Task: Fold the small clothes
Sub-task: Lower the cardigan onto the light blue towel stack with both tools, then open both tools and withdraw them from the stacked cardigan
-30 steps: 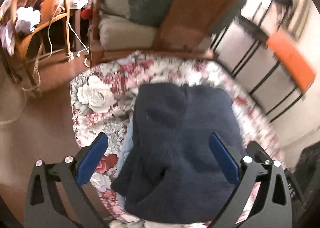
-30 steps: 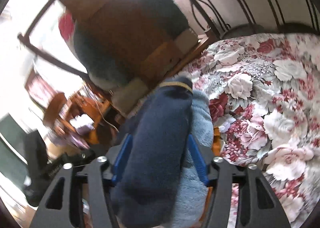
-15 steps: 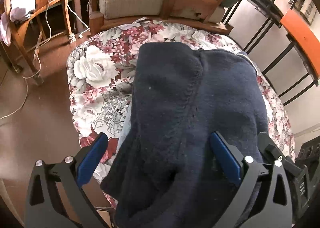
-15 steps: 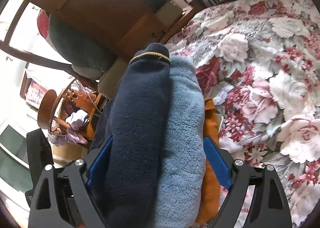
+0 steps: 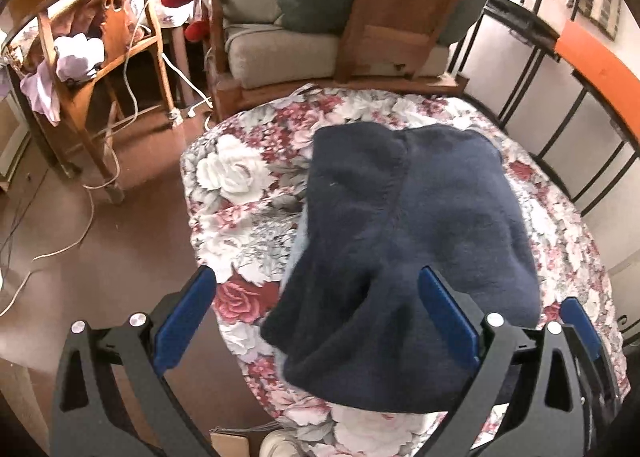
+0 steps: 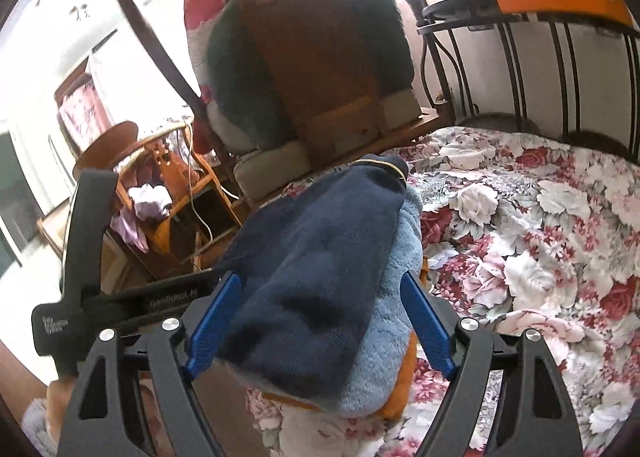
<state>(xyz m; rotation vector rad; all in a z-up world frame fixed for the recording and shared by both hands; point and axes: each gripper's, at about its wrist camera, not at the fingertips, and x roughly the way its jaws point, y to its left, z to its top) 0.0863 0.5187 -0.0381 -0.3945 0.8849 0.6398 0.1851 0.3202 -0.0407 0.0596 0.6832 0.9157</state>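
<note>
White lettering on the black body of the left gripper (image 6: 120, 299), seen in the right wrist view, seems to read "GenRobot AI"; a smaller block of text at its 9 o'clock end is too blurred to read.

The navy garment (image 5: 404, 257) is a thick knit, folded, with a seam running down its middle and a thin yellow line along its far hem. It lies on top of a pale blue fleece piece (image 6: 384, 337), which lies on an orange piece (image 6: 404, 385), making a stack near the corner of the floral bedspread (image 5: 240, 193). In the left wrist view a sliver of pale blue shows at the navy garment's 9 o'clock edge.

The left gripper (image 5: 316, 317) hangs above the stack, jaws wide apart, blue pads to either side of the near end and touching nothing. The right gripper (image 6: 320, 325) looks along the stack from its near end toward 12 o'clock, jaws open, pads flanking the folded pile; contact with the cloth cannot be made out. A wooden armchair (image 5: 320, 17) stands beyond the bed at 12 o'clock.
</note>
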